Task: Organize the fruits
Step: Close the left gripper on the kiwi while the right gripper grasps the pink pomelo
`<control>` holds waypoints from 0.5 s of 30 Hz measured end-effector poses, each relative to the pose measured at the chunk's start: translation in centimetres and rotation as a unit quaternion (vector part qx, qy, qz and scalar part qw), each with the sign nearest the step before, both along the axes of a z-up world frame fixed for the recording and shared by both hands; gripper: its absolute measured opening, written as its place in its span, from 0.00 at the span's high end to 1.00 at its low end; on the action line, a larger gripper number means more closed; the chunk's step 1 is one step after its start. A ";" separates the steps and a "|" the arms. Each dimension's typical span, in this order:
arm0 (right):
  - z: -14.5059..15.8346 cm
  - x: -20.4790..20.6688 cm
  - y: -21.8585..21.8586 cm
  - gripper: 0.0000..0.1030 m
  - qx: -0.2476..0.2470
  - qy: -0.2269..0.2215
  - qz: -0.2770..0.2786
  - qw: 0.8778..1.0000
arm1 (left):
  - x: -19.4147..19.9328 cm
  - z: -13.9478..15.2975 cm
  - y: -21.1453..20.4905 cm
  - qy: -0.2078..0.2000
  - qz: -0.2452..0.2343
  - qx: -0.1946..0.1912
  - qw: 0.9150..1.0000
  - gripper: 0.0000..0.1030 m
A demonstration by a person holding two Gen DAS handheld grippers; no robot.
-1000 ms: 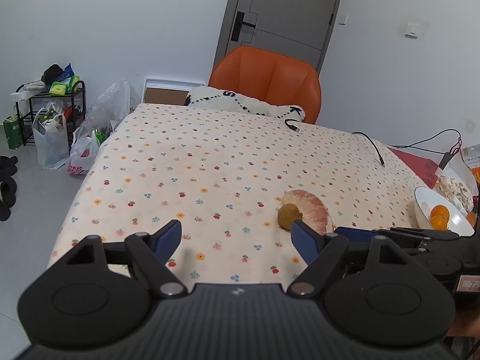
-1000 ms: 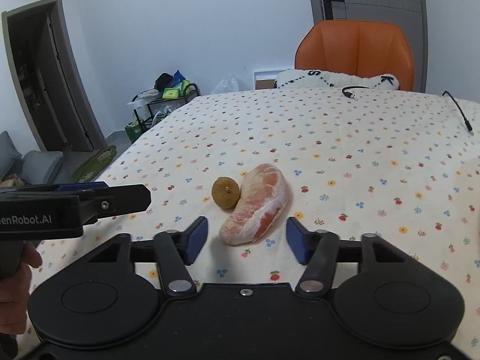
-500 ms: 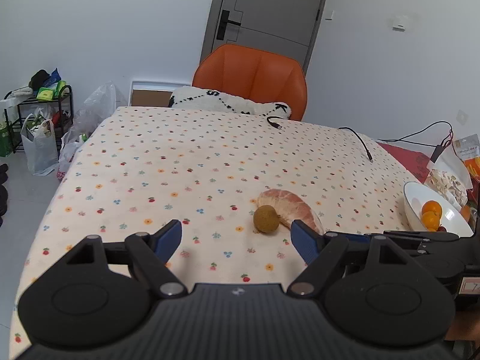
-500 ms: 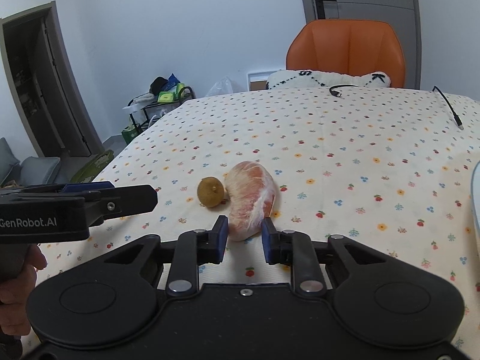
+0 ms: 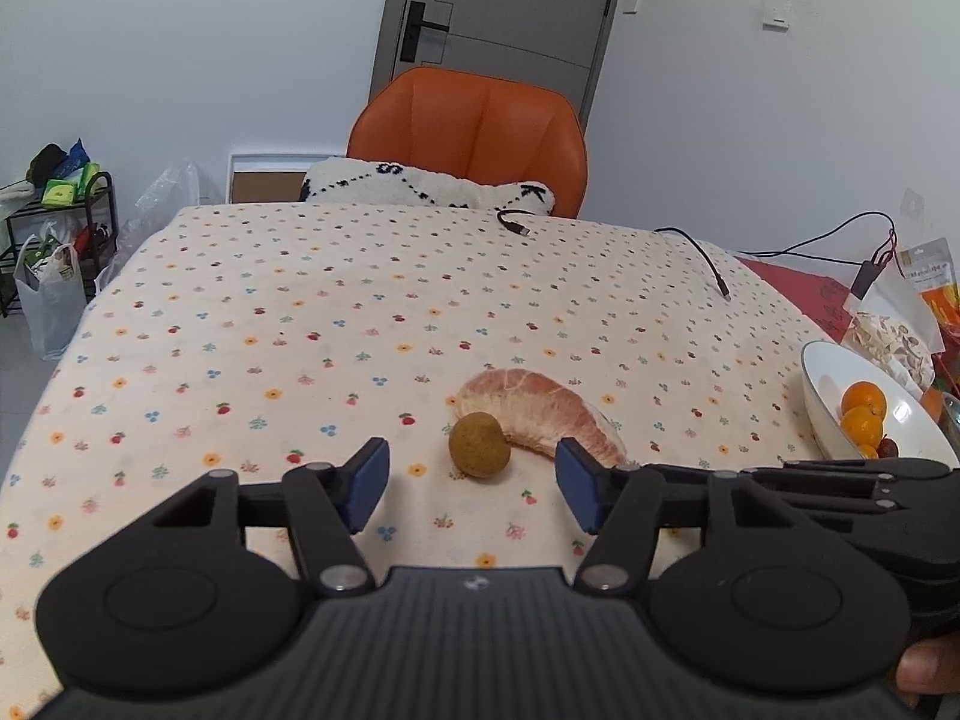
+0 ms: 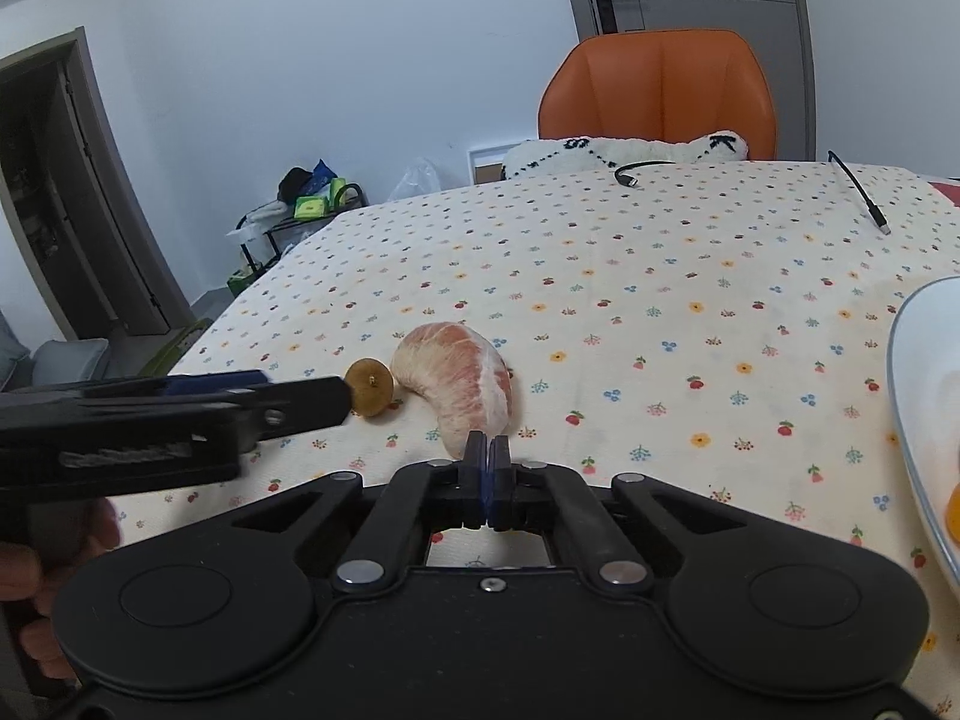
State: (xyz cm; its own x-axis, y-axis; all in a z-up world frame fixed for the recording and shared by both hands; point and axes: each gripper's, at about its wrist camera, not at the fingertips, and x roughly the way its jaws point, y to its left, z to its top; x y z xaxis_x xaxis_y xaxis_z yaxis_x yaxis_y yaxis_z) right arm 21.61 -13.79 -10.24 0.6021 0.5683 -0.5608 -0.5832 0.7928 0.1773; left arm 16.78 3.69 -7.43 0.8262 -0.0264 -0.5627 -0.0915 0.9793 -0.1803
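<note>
A peeled pink pomelo segment (image 5: pixel 537 413) lies on the flowered tablecloth (image 5: pixel 360 312), touching a small brown round fruit (image 5: pixel 479 444). My left gripper (image 5: pixel 471 489) is open and empty, its blue pads just short of the brown fruit on either side. My right gripper (image 6: pixel 489 468) is shut and empty, its tips just in front of the near end of the pomelo segment (image 6: pixel 459 381). The brown fruit (image 6: pixel 372 387) and my left gripper (image 6: pixel 180 414) show in the right wrist view. A white bowl (image 5: pixel 840 420) with oranges (image 5: pixel 863 411) stands at the right.
An orange chair (image 5: pixel 474 132) and a white cushion (image 5: pixel 420 186) are at the table's far end. Black cables (image 5: pixel 696 258) lie on the far right of the cloth. Snack bags (image 5: pixel 894 324) lie behind the bowl. A rack with bags (image 5: pixel 54 240) stands on the floor at left.
My right gripper has closed from wide open to fully shut, with nothing in it, and pulled back from around the pomelo segment. My left gripper has moved in toward the brown fruit.
</note>
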 end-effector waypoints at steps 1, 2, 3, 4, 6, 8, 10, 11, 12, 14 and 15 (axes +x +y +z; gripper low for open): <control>0.1 0.0 0.0 1.00 0.000 0.000 0.002 1.000 | 0.2 -0.1 -0.1 0.000 0.000 0.001 1.000 0.43; 0.2 -0.1 0.0 1.00 0.001 0.000 0.002 1.000 | 0.4 -0.3 -0.1 0.001 0.000 0.001 1.000 0.43; 0.2 -0.1 -0.1 0.93 0.002 0.000 0.000 1.000 | 0.6 -0.4 -0.1 0.003 0.000 0.002 1.000 0.45; 0.3 -0.1 -0.1 0.87 0.002 0.000 0.000 1.000 | 0.7 -0.5 -0.2 0.004 0.000 0.001 1.000 0.47; 0.3 0.0 -0.2 0.82 0.001 0.000 0.002 1.000 | 1.1 -0.7 -0.1 0.007 0.002 -0.001 1.000 0.51; 0.3 0.0 -0.2 0.79 -0.001 0.000 0.002 1.000 | 1.4 -0.9 -0.1 0.008 0.002 -0.004 1.000 0.54; 0.2 0.1 -0.2 0.74 -0.002 0.000 0.002 1.000 | 1.6 -1.0 -0.1 0.007 0.004 -0.003 1.000 0.58; 0.2 0.1 -0.2 0.72 -0.003 -0.001 0.003 1.000 | 1.7 -1.0 -0.2 0.006 0.004 -0.003 1.000 0.59; 0.3 0.1 -0.2 0.70 -0.003 -0.002 0.004 1.000 | 1.8 -1.1 -0.2 0.006 0.005 -0.002 1.000 0.64; 0.3 0.1 -0.1 0.65 -0.005 -0.004 0.007 1.000 | 1.9 -1.1 -0.1 0.006 0.009 0.001 1.000 0.73; 0.3 0.1 -0.1 0.62 -0.006 -0.005 0.008 1.000 | 1.9 -1.1 0.0 0.005 0.009 -0.002 1.000 0.77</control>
State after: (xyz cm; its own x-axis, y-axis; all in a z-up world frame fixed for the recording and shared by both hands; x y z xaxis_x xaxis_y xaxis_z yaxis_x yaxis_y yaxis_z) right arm 21.74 -13.85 -9.95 0.5982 0.5715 -0.5617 -0.5983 0.7849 0.1612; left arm 18.70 3.69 -8.56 0.8208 -0.0142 -0.5710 -0.1105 0.9769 -0.1831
